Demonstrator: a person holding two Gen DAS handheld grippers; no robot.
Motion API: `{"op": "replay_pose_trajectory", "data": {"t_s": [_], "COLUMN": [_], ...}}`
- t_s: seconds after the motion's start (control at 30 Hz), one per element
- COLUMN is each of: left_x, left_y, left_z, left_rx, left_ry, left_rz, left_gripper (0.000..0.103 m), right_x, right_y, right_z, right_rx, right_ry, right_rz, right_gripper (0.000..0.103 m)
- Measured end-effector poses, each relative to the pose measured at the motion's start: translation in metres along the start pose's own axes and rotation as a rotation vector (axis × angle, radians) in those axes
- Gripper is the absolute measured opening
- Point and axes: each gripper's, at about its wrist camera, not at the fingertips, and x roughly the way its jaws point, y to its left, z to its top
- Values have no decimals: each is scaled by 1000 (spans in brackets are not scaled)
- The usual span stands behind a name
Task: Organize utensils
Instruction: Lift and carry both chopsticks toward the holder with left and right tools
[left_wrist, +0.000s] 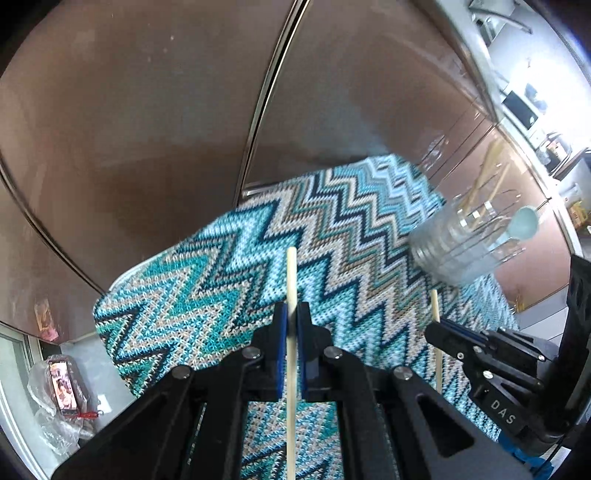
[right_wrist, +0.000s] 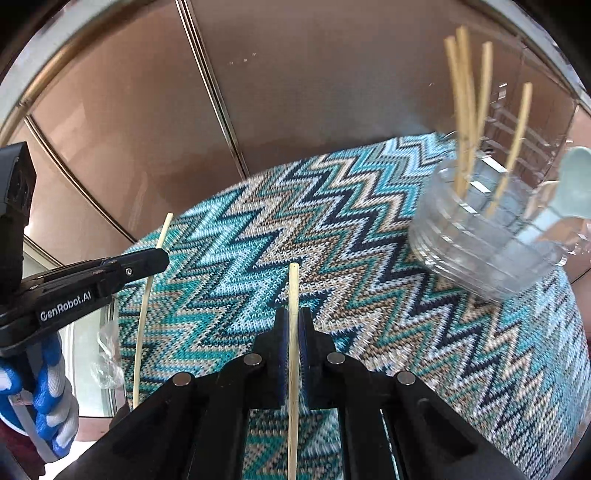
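Note:
My left gripper (left_wrist: 291, 314) is shut on a pale wooden chopstick (left_wrist: 291, 273) that sticks out past the fingertips, held above a zigzag-patterned mat (left_wrist: 229, 266). My right gripper (right_wrist: 294, 317) is shut on a second chopstick (right_wrist: 293, 288) above the same mat (right_wrist: 332, 240). A clear plastic holder (right_wrist: 487, 236) stands at the mat's right edge with several chopsticks (right_wrist: 465, 110) and a light blue spoon (right_wrist: 572, 184) in it. It also shows in the left wrist view (left_wrist: 465, 243). The right gripper (left_wrist: 439, 326) appears at the right of the left wrist view, the left gripper (right_wrist: 159, 258) at the left of the right wrist view.
Brown glossy cabinet doors (left_wrist: 147, 129) with metal trim rise behind the mat. A plastic-wrapped packet (left_wrist: 64, 387) lies on the white surface at lower left. A blue and white gloved hand (right_wrist: 48, 387) holds the left gripper. Kitchen items (left_wrist: 546, 147) sit on a far counter.

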Motion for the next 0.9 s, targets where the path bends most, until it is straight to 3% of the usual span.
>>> {"op": "replay_pose_trajectory", "data": {"t_s": [0.4,0.9], "left_x": [-48,-97], "left_y": [-34,-66], "left_z": [-9,-13], "left_rx": [53,114], "left_ry": [-140,-255], "left_rz": [-46,-93], "left_gripper": [4,4], "right_x": [-71,-149], "right_y": [-11,-11], "right_z": [-27,-42], "right_rx": [41,43], "right_ry": [-151,-343], "right_rz": [-13,-32], "right_gripper": [6,6]}}
